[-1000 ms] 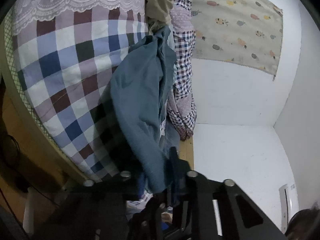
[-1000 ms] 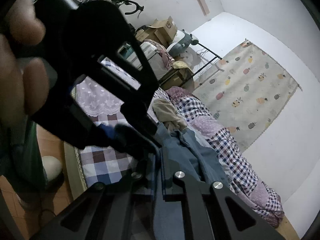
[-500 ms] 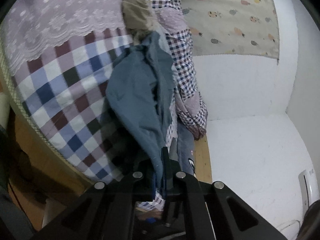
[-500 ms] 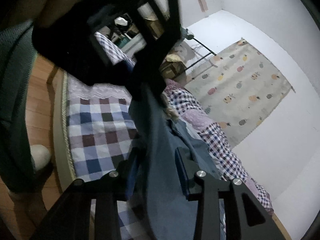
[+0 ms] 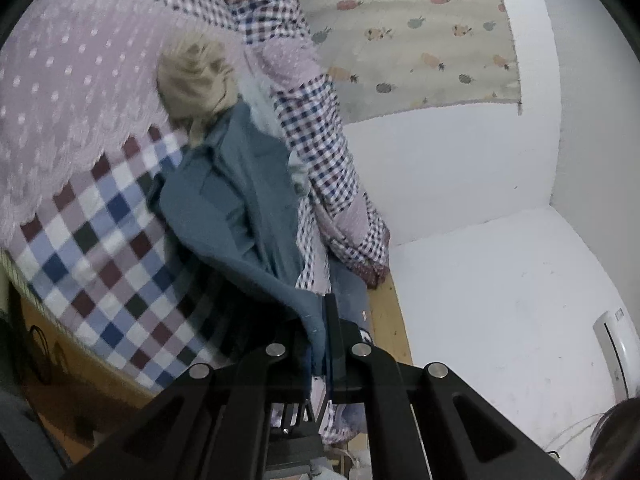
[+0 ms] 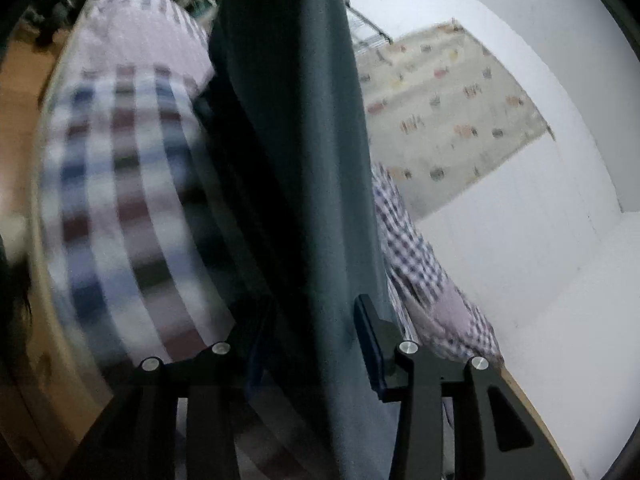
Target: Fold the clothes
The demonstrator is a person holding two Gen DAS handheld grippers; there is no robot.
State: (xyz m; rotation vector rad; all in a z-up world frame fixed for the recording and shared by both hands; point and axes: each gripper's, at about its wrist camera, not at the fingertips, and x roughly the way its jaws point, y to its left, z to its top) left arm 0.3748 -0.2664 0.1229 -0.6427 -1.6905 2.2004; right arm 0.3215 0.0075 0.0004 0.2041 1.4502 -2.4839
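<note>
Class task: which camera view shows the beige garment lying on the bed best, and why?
The left wrist view: the beige garment lies crumpled on the lilac lace cover, fully visible though slightly blurred. The right wrist view shows none of it; the blue-grey garment fills the centre.

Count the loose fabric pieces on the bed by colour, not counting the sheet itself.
Teal-blue: 1, the teal-blue garment pinched in the left gripper.
Beige: 1, the crumpled beige cloth.
Small-check with pink dotted patches: 1, the long checked quilt along the wall.
Total: 3

Soft cloth, hard matt plastic

The blue-grey garment [image 5: 236, 208] looked matt woven; the left gripper [image 5: 320, 344] was matt black plastic with shiny metal screws.
</note>
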